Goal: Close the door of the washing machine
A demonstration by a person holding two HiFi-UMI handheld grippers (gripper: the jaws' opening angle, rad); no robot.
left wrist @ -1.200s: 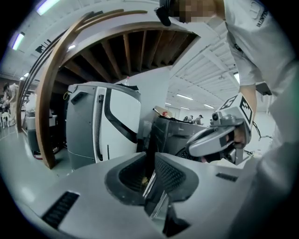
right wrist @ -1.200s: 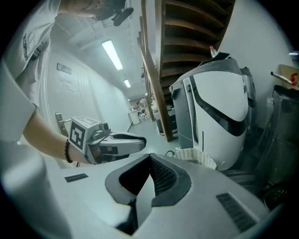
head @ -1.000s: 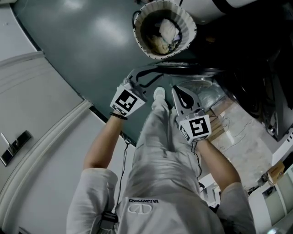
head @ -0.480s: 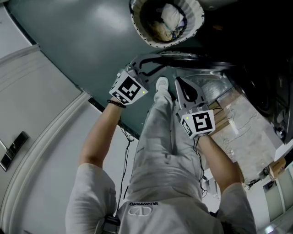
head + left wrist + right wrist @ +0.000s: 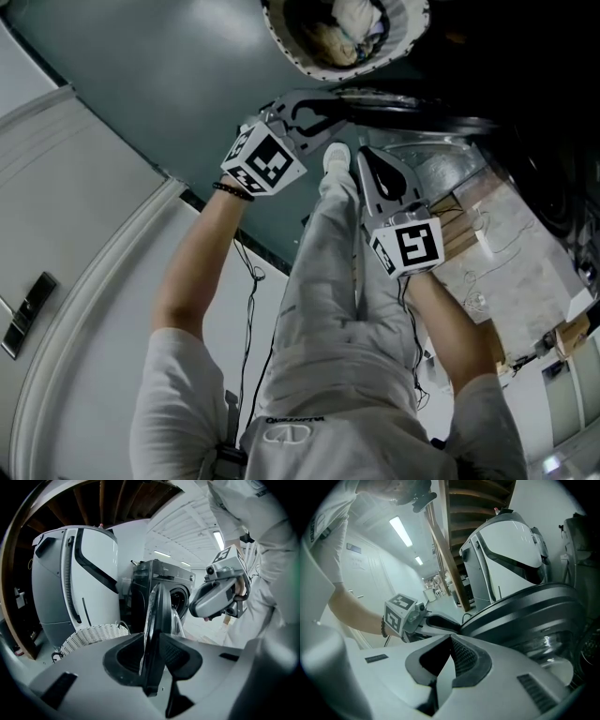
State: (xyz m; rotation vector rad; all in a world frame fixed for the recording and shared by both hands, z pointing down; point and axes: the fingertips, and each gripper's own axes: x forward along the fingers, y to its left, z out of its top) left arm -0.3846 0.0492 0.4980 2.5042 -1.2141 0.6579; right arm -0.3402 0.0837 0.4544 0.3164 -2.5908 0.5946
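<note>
I'm reading the washing machine (image 5: 161, 581) as standing open, with its door (image 5: 157, 613) swung out edge-on. The left gripper (image 5: 151, 644) is gripping the rim at part spread, and the right gripper (image 5: 449, 645) is pinched closed and empty beside it, so the whole swing-shut is pending.

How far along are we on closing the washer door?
Done: the left gripper has the door rim clamped between its jaws. In hand: the door stands wide open, swung out from the washing machine, with the drum opening exposed. The right gripper is shut and empty beside it. Left: swing the door in and press it closed.
</note>
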